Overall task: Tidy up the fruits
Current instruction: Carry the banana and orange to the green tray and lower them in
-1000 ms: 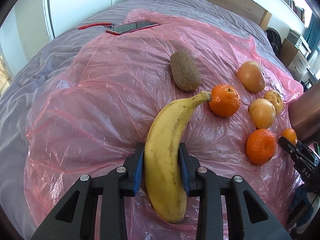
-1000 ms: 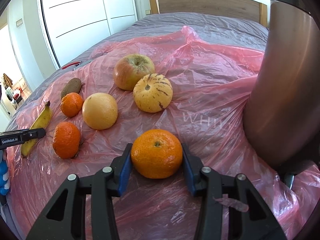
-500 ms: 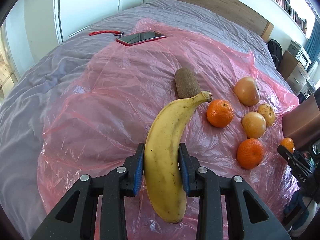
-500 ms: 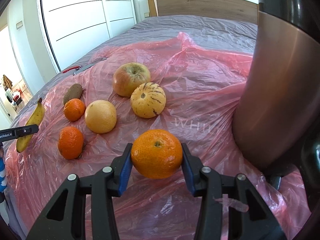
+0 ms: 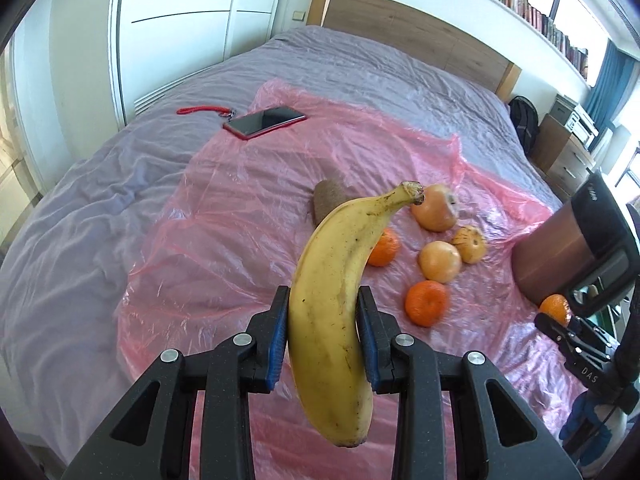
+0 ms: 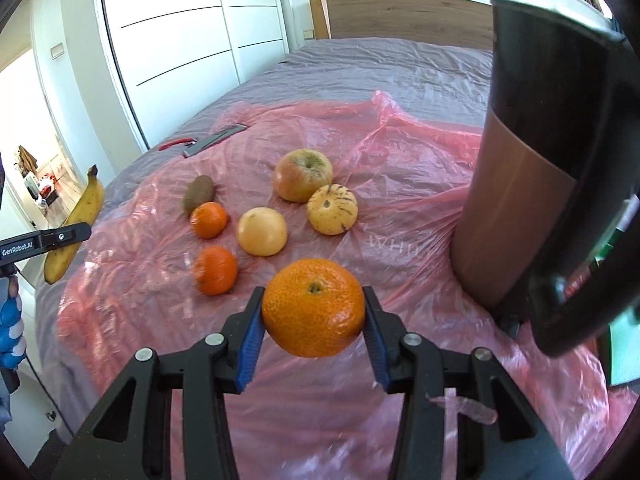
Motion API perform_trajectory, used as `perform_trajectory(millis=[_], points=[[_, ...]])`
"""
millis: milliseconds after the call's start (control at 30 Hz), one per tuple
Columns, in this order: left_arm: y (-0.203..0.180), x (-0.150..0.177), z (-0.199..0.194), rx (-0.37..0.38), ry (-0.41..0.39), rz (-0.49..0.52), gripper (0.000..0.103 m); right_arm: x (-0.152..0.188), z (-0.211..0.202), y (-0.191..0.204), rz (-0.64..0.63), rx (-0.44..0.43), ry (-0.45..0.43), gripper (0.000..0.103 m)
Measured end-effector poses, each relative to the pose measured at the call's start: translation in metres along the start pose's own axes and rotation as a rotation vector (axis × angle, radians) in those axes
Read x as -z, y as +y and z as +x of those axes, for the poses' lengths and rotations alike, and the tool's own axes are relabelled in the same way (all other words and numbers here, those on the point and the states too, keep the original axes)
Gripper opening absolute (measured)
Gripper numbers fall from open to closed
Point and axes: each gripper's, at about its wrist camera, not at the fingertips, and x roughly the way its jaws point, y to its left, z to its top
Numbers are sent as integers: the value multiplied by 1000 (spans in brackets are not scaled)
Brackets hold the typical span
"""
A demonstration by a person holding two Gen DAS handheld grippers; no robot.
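Observation:
My left gripper [image 5: 323, 336] is shut on a yellow banana [image 5: 340, 300] and holds it in the air above the pink plastic sheet [image 5: 224, 216]. My right gripper [image 6: 314, 340] is shut on a mandarin [image 6: 314, 307], also lifted off the sheet. On the sheet lie two more mandarins [image 6: 209, 220] [image 6: 216, 270], a kiwi [image 6: 198, 193], an apple [image 6: 303, 175], a pale round fruit [image 6: 262, 231] and a striped yellow fruit [image 6: 332, 209]. The banana also shows at the left in the right wrist view [image 6: 76, 224].
A tall brown cylindrical container [image 6: 520, 200] with a black top stands on the sheet at the right. A phone in a red case [image 5: 264, 122] and a red strap [image 5: 200, 111] lie at the far edge. The bed has a wooden headboard [image 5: 400, 28].
Both grippers have risen from the sheet with their fruit. The banana and the mandarin now hang in the air, and the fruits on the sheet look farther away.

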Motion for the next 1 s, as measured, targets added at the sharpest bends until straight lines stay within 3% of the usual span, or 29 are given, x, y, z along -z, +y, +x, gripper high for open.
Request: perform_trajectory(millis=[233, 433, 733, 1000], points=[[-46, 6, -49, 55, -20, 83, 28, 17, -58, 7, 42, -49, -36, 25], [-109, 16, -80, 154, -25, 154, 28, 30, -101, -16, 84, -19, -58, 25], [-225, 24, -99, 301, 10, 324, 28, 58, -166, -114, 237, 119, -127, 25], [-322, 31, -92, 420, 38, 406, 28, 79, -186, -204, 309, 241, -119, 25]])
